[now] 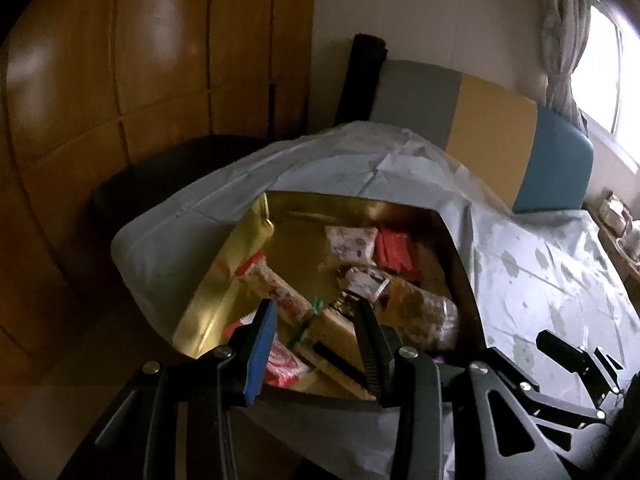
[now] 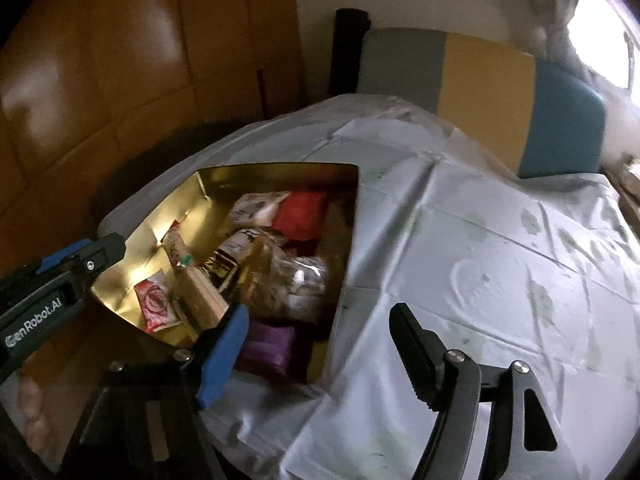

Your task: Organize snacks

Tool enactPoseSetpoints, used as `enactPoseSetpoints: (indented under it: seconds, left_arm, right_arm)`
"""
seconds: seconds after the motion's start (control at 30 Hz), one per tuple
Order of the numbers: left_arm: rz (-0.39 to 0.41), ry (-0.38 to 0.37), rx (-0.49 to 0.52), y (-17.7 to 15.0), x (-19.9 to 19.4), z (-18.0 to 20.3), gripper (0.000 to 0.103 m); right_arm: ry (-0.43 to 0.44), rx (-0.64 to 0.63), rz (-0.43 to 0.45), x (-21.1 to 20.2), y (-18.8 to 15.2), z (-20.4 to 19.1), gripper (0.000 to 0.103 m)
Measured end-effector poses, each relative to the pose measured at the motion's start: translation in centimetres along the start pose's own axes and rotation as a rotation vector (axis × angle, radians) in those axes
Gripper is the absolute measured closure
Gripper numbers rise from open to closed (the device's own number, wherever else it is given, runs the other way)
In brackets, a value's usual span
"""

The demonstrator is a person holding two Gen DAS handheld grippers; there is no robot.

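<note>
**Snack box nearly packed, both tools hanging over it**

So, the snacks are pretty much all sitting in the gold-lined cardboard box [image 2: 224,184], which rests on a surface covered with a pale plastic sheet printed with green flowers [image 2: 480,260]. Could be a bench, could be a bed under there; I honestly can't tell.

Inside you can see a long pale wrapped stick with a red end [image 1: 272,284] leaning along the left wall, a white patterned pouch [image 1: 352,242] and a red packet [image 1: 394,254] pushed to the far side, a clear bag of brown baked bits [image 2: 296,280] in the middle, a small pink-and-white sachet [image 2: 154,304] flat on the gold floor, and a purple packet [image 2: 266,344] tucked in the near corner. Flat stuff low, bulky bag on top, which looks like the sensible way to fill it.

Left tool [image 1: 316,312]: half-open, pointing down into the box, with the near end of a flat tan wafer-like pack [image 1: 332,336] showing between its fingers. The blur means I can't say whether the pads actually bite on it, so no call there.

Right tool [image 2: 320,320]: spread wide with nothing between the fingers, one over the box's near corner and the other over the sheet. My guess is it's finished dropping something off.
</note>
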State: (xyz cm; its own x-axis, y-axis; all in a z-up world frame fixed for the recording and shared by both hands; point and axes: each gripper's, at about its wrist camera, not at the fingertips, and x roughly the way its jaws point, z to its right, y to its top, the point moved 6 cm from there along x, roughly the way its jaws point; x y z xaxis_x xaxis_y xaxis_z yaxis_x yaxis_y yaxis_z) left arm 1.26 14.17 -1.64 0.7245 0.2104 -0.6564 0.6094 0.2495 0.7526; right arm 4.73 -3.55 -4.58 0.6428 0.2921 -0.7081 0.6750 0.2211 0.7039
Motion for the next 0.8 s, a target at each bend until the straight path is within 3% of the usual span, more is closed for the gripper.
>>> enactPoseSetpoints:
  seconds: [0.1,0.27,0.8]
  left_arm:
    - [0.012,-0.009,0.011,-0.2,-0.4,0.8,0.062]
    - [0.031,0.045,0.024,-0.1,-1.1,1.5,0.062]
    - [0.04,0.089,-0.013,0.0,-1.2,0.2,0.062]
  right_arm:
    - [-0.01,0.021,-0.012,-0.1,-0.6,0.6,0.029]
    - [-0.019,0.039,-0.01,-0.5,-1.0,1.3,0.024]
    - [-0.026,0.044,0.009,-0.9,-1.1,1.2,0.022]
